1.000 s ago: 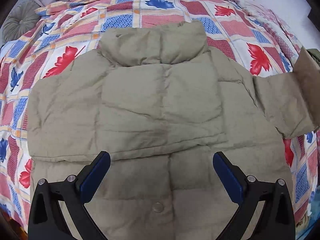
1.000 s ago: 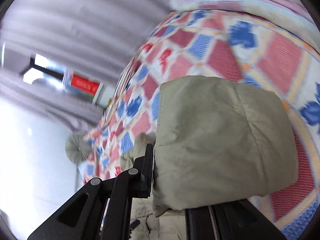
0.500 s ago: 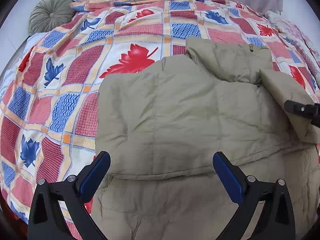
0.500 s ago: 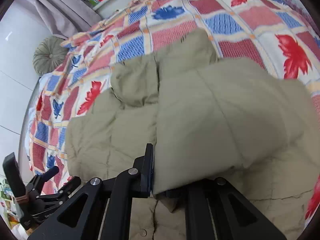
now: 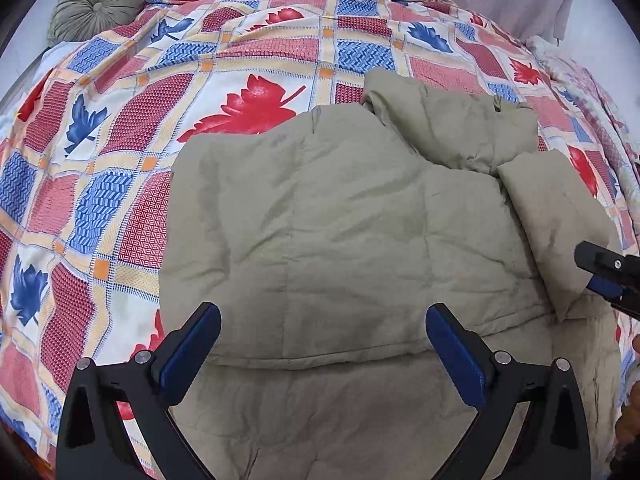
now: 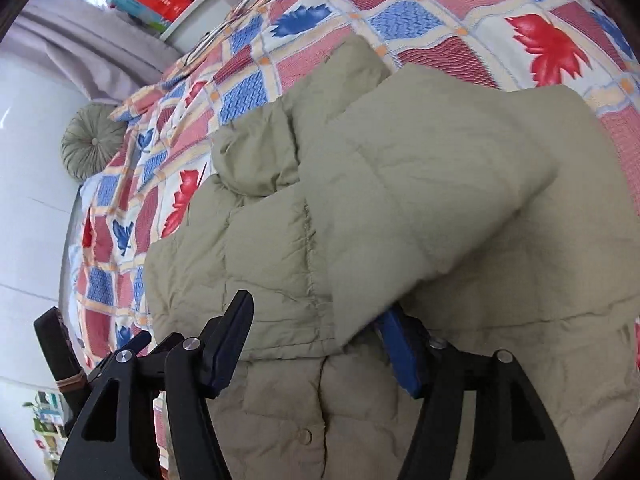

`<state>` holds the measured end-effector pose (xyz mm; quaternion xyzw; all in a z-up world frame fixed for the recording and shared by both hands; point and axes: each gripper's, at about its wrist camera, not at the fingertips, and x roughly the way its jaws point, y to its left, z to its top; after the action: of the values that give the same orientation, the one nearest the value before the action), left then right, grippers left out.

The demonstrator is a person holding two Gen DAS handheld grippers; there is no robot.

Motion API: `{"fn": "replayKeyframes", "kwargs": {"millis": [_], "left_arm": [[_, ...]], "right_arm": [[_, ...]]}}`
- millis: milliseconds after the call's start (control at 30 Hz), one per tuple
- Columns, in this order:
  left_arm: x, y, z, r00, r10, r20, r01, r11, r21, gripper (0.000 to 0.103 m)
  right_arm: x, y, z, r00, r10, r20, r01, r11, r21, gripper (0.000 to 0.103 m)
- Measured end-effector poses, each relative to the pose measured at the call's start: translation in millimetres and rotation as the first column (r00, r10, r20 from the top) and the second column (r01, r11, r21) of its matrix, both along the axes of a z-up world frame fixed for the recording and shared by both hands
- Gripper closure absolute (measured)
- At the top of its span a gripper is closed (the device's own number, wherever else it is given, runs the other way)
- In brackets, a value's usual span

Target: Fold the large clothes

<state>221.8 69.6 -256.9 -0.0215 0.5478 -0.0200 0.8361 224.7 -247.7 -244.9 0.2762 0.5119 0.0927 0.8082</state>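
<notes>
Lying across the bedspread (image 5: 248, 60), the jacket (image 5: 340, 240) has one sleeve (image 6: 420, 200) folded inward; left gripper (image 5: 322, 354) and right gripper (image 6: 316, 346) both gape, the sleeve cuff apparently resting loose between the right fingers.

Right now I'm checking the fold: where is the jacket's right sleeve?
The sleeve lies folded across the jacket's right side, below the collar, its cuff between the right gripper's open jaws.

right claw (image 6: 316, 344) now off sleeve (image 6: 432, 200)
</notes>
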Motion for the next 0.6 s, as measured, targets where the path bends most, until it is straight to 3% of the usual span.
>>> {"fn": "replayKeyframes", "kwargs": {"millis": [100, 233, 267, 300, 333, 467, 533, 600], "left_arm": [[6.7, 5.3, 4.0, 1.000, 0.013, 0.005, -0.013, 0.998, -0.061, 0.000], [11.0, 15.8, 8.1, 1.000, 0.027, 0.016, -0.025, 0.991, -0.131, 0.000], [11.3, 19.7, 10.0, 0.999, 0.027, 0.024, -0.023, 0.989, -0.148, 0.000], [11.4, 23.4, 11.7, 0.999, 0.029, 0.031, -0.024, 0.986, -0.163, 0.000], [11.5, 28.0, 13.5, 0.999, 0.034, 0.036, -0.027, 0.983, -0.179, 0.000], [12.7, 44.7, 18.1, 0.998, 0.052, 0.040, -0.040, 0.967, -0.250, 0.000], [14.1, 52.0, 19.0, 0.997, 0.067, 0.032, -0.056, 0.958, -0.282, 0.000], [15.9, 59.6, 19.1, 0.995, 0.097, 0.019, -0.086, 0.945, -0.316, 0.000]], "right_arm": [[-3.3, -37.1, -4.4, 0.991, -0.131, -0.019, 0.133, 0.986, 0.102, 0.035], [7.1, -79.1, -18.7, 0.948, -0.309, -0.071, 0.317, 0.917, 0.243, 0.038], [10.7, -82.3, -19.6, 0.941, -0.329, -0.074, 0.337, 0.905, 0.259, 0.060], [16.4, -80.9, -18.7, 0.942, -0.329, -0.071, 0.335, 0.903, 0.269, 0.074], [23.4, -74.1, -14.9, 0.951, -0.305, -0.056, 0.308, 0.912, 0.269, 0.086], [43.2, -8.1, 19.5, 0.993, -0.072, 0.095, 0.057, 0.987, 0.153, 0.087], [42.1, 29.5, 29.4, 0.991, 0.053, 0.125, -0.060, 0.997, 0.052, 0.087], [37.0, 72.2, 30.1, 0.977, 0.176, 0.122, -0.168, 0.983, -0.074, 0.086]]}}
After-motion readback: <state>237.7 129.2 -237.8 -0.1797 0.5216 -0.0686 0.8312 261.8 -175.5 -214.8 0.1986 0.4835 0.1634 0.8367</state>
